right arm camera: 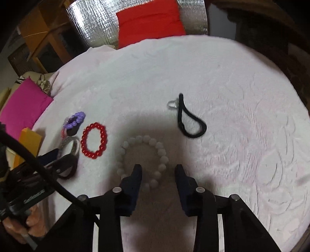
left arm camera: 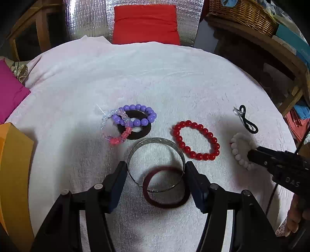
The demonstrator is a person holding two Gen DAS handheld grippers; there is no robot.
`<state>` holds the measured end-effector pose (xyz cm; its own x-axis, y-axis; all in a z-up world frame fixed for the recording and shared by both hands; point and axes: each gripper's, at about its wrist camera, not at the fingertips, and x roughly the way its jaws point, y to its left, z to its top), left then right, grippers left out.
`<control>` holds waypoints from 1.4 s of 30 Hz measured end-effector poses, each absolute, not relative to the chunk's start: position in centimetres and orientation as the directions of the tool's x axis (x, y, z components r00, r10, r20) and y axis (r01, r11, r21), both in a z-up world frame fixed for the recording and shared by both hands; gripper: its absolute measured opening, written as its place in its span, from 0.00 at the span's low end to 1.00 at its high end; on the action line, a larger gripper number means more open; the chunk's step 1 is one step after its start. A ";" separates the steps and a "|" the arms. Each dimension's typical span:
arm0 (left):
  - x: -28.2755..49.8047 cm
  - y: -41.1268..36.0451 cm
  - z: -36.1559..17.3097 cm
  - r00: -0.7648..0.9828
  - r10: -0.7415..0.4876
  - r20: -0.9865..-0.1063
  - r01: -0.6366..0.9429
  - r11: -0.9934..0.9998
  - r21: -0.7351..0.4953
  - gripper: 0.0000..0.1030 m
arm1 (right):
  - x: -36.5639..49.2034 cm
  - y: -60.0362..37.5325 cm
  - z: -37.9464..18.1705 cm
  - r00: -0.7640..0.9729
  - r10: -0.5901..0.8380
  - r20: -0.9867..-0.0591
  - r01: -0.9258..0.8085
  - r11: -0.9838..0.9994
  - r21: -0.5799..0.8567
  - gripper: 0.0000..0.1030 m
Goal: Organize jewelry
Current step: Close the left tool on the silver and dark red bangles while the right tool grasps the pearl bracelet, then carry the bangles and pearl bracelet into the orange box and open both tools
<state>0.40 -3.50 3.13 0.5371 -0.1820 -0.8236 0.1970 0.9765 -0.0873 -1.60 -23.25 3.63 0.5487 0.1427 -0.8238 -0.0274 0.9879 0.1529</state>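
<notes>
My left gripper (left arm camera: pixel 156 166) is low over the white towel (left arm camera: pixel 155 77), and its pads touch both sides of a silver bangle (left arm camera: pixel 135 153) that lies across a maroon hair tie (left arm camera: pixel 166 203). My right gripper (right arm camera: pixel 158 168) is open and straddles one side of the white bead bracelet (right arm camera: pixel 143 139), one finger inside the loop and one outside, with gaps on both sides. A red bead bracelet (left arm camera: pixel 195 143) lies between the two grippers. Further back, a purple bead bracelet (left arm camera: pixel 137 115), a pink and clear bead bracelet (left arm camera: pixel 114 133) and a black ring (left arm camera: pixel 139 133) overlap.
A black hair tie (right arm camera: pixel 190 120) with a small clear ring (right arm camera: pixel 172 104) lies beyond the white bracelet. An orange box (left arm camera: pixel 13 174) and a magenta cushion (left arm camera: pixel 9 93) are at the left edge. A red cushion (left arm camera: pixel 145 23) and a wicker basket (left arm camera: pixel 242 13) are at the back.
</notes>
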 end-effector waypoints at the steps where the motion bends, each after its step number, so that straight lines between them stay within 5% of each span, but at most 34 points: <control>1: 0.3 -3.4 3.3 0.539 -0.187 -0.821 0.198 0.976 -0.092 0.61 | -1.5 -23.0 3.6 0.553 0.133 -0.823 -0.032 0.990 0.138 0.24; 3: 0.0 -3.3 3.8 0.547 -0.184 -0.817 0.197 0.976 -0.088 0.61 | -1.5 -22.6 3.5 0.557 0.103 -0.824 -0.023 0.994 0.109 0.15; 17: -4.1 0.7 8.4 0.651 -0.130 -0.748 0.123 0.990 -0.065 0.61 | -4.9 -22.9 8.4 0.691 0.174 -0.702 -0.059 0.981 0.185 0.10; 33: -9.2 12.0 12.7 0.767 0.150 -0.624 -0.226 0.973 -0.044 0.61 | -7.3 -10.6 12.6 0.660 0.552 -0.510 -0.410 0.833 0.372 0.10; 42: -10.5 18.9 11.4 0.687 0.285 -0.669 -0.440 0.896 -0.070 0.61 | -5.8 -0.3 12.5 0.485 0.754 -0.443 -0.550 0.657 0.515 0.11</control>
